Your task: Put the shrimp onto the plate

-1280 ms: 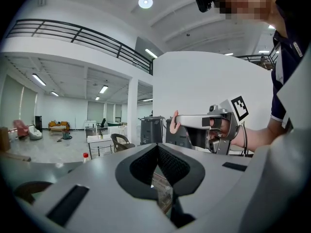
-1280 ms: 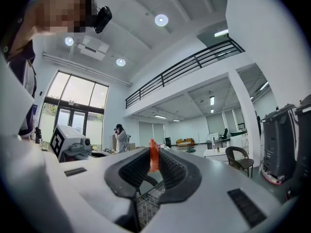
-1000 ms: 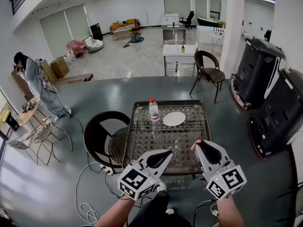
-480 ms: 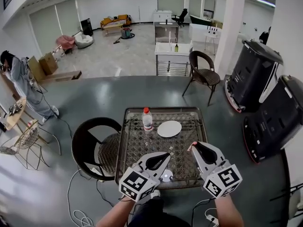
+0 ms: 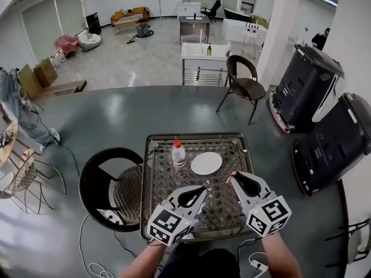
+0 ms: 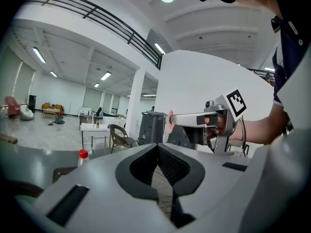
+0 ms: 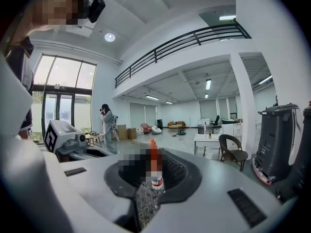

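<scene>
**Shrimp in my right claw, plate just ahead**

My right claw (image 5: 233, 177) is clenched on the shrimp (image 6: 170, 124). The left gripper view shows it as a pink nub pinched at the claw's tip. In the head view this claw hangs over the table (image 5: 155, 178), right of centre in the lower half of the frame. The plate (image 5: 206, 163) lies bare just up and left of its tip, with the bottle (image 5: 178, 153) beside the plate on the left.

My left claw (image 5: 202, 189) is clenched on nothing and hovers low in the frame, beside the right one.

I judge the pick is done and the carry is in hand. Next I should move the right claw up and left over the plate, clear of the bottle, lower it close, and open the claw.
</scene>
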